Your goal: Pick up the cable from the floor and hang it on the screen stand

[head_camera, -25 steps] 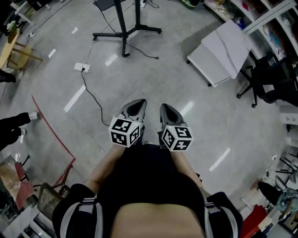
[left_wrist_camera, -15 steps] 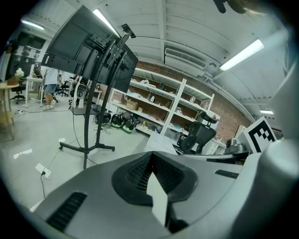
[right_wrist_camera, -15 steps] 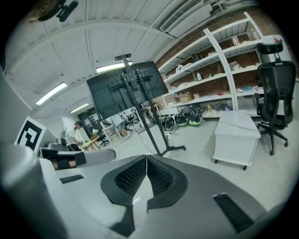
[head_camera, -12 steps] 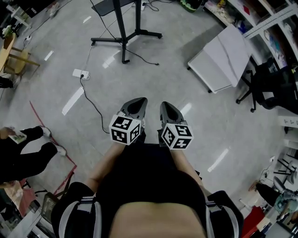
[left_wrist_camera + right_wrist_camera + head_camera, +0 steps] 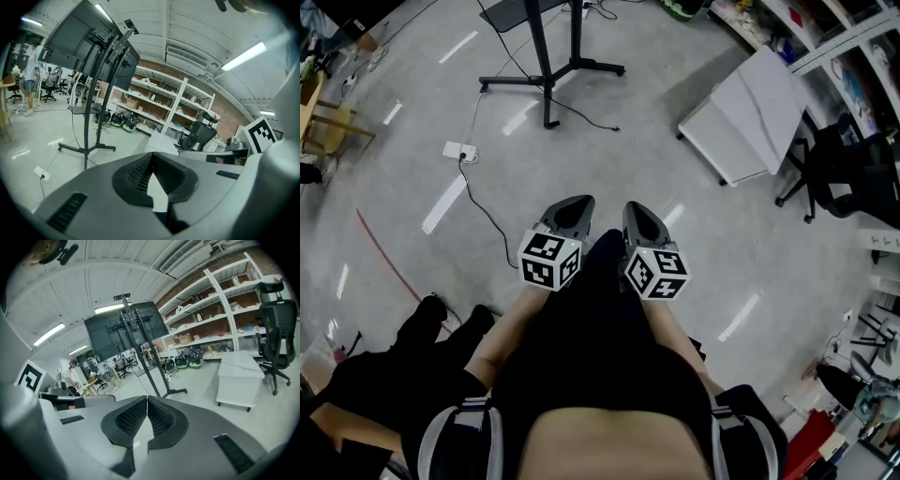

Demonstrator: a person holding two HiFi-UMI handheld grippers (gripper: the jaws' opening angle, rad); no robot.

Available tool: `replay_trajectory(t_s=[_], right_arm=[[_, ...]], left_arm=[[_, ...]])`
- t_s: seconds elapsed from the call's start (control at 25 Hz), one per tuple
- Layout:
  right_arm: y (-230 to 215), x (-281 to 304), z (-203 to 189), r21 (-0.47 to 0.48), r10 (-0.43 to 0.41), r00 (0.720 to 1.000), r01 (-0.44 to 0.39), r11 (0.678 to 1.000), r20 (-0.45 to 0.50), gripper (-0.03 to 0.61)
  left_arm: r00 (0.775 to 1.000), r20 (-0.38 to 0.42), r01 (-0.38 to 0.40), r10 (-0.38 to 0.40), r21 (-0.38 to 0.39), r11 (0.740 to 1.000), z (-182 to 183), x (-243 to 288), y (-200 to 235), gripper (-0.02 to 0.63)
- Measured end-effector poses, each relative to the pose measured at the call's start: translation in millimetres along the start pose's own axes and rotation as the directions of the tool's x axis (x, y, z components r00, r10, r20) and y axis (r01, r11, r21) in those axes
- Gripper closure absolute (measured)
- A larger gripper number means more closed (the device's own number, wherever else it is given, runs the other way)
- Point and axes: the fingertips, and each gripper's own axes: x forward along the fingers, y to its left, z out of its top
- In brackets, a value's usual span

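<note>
A thin black cable lies on the grey floor. It runs from a white power strip toward my left side. The screen stand's black legs spread at the top of the head view. In the left gripper view the stand rises with dark screens on it; the right gripper view shows the stand further off. My left gripper and right gripper are held side by side at waist height, well above the cable. Both are shut, with nothing between their jaws.
A white cabinet stands to the right, with a black office chair beyond it. Another person in dark clothes is close at my lower left. A wooden stool and a red floor line lie to the left. Shelves line the far wall.
I have moved forward: the stand base, power strip and cable have shifted slightly in the head view. The dark-clad person at the left has come nearer. Both grippers keep their pose.
</note>
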Motion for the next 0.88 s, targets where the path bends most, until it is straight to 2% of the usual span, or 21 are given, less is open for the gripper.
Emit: replay_trajectory(t_s=[0.28, 0.88], right_arm=[[-12.4, 6.9, 21.5, 0.009, -0.048, 0.997, 0.047, 0.999, 0.066, 0.555], [-42.7, 70.7, 70.9, -0.030, -0.068, 0.995, 0.071, 0.997, 0.073, 0.555]], left_arm=[[1.000, 0.004, -0.006, 0.006, 0.015, 1.000, 10.0, 3.9, 9.1, 0.611], [0.999, 0.011, -0.037, 0.037, -0.022, 0.999, 51.6, 57.4, 57.6, 0.611]])
